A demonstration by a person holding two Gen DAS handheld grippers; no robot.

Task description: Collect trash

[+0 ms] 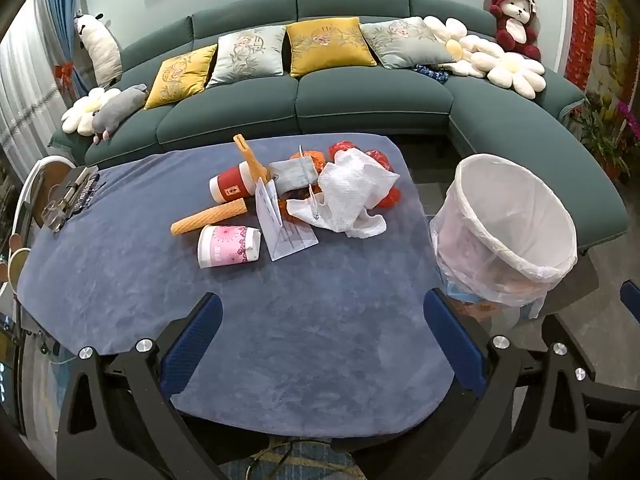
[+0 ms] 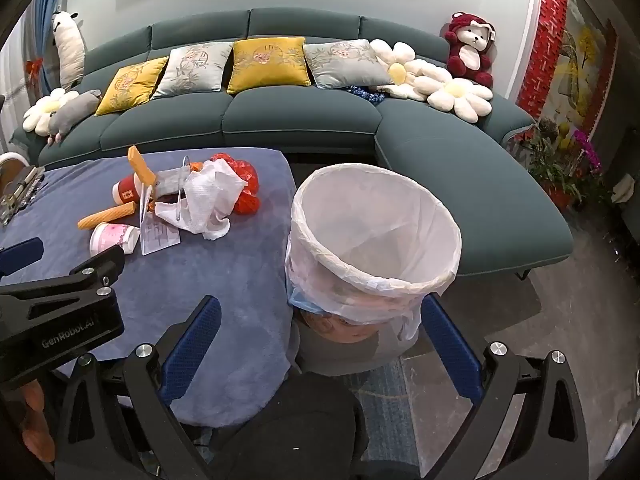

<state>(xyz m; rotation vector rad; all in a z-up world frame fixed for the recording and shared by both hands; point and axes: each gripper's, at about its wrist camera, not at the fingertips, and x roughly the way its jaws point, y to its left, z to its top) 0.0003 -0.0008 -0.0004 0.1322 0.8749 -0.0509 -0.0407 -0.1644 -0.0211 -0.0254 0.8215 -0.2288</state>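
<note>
A heap of trash lies on the blue-covered table (image 1: 304,344): a pink paper cup (image 1: 228,246) on its side, a red cup (image 1: 232,187), an orange ridged stick (image 1: 210,219), a folded paper slip (image 1: 282,224), crumpled white tissue (image 1: 352,196) and red net bags (image 1: 378,160). My left gripper (image 1: 322,322) hovers open over the near part of the table, well short of the heap. My right gripper (image 2: 320,326) stands open with nothing in it, level with the table's right edge, in front of the white-lined bin (image 2: 374,246). The heap (image 2: 192,196) lies far left of it.
The bin (image 1: 508,228) stands beside the table's right edge. A green sofa (image 1: 304,92) with cushions and plush toys curves behind. Metal items (image 1: 70,198) lie at the table's left corner. The left gripper's body (image 2: 60,312) shows at the right view's left edge.
</note>
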